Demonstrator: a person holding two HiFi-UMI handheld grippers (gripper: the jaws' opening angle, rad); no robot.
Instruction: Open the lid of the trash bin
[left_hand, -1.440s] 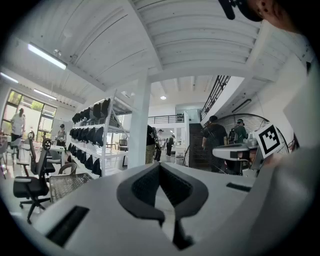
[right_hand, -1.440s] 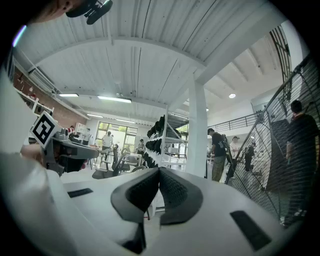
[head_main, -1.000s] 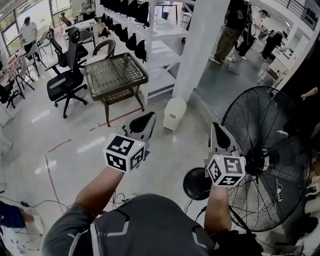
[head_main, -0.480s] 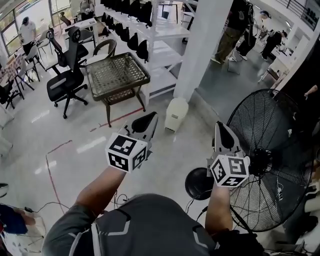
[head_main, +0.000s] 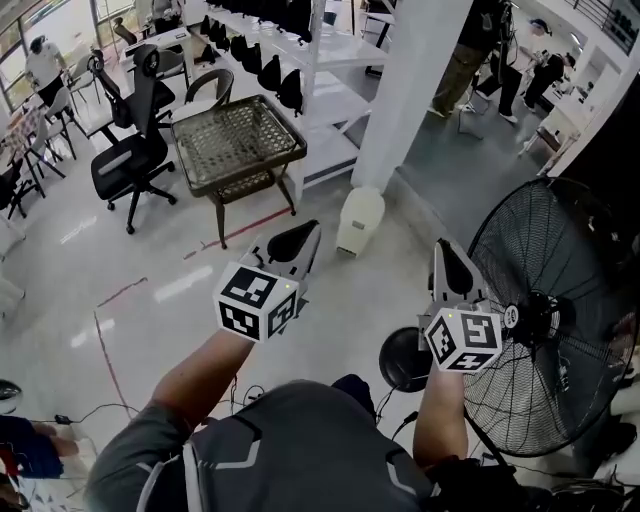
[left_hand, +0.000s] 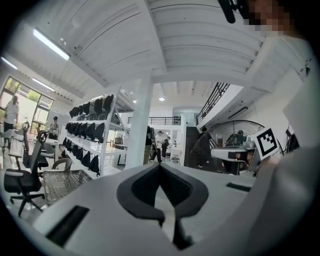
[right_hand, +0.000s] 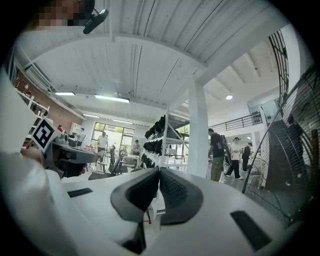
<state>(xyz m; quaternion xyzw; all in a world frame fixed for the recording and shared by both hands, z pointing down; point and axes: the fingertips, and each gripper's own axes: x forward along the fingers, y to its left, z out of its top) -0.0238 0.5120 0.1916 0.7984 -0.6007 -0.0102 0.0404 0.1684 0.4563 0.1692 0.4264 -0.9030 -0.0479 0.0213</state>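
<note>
I am viewing a wide, glossy grey floor (head_main: 150, 290) with a white column (head_main: 410, 90) rising from it at upper centre. A large black pedestal fan (head_main: 560, 330) is standing at the right, its wire cage filling that edge of the head view. A white shelf rack (head_main: 325, 70) holding rows of dark items is running behind the column to the left. A wicker-topped table (head_main: 237, 145) on dark legs is standing in front of the rack, with a black office chair (head_main: 125, 150) to its left.

The trash bin (head_main: 360, 220), small and white, is standing upright on the floor at the foot of the column, just right of the table. Its lid is appearing to sit down on the body.

I am holding the left tongs (head_main: 298, 238) low at centre-left, pointing toward the bin but well apart from it. The left gripper view is showing their jaws pressed together with nothing between them. The right tongs (head_main: 446, 258) are hanging beside the fan, also well apart from the bin. The right gripper view is showing those jaws meeting as well, gripping nothing.
</note>
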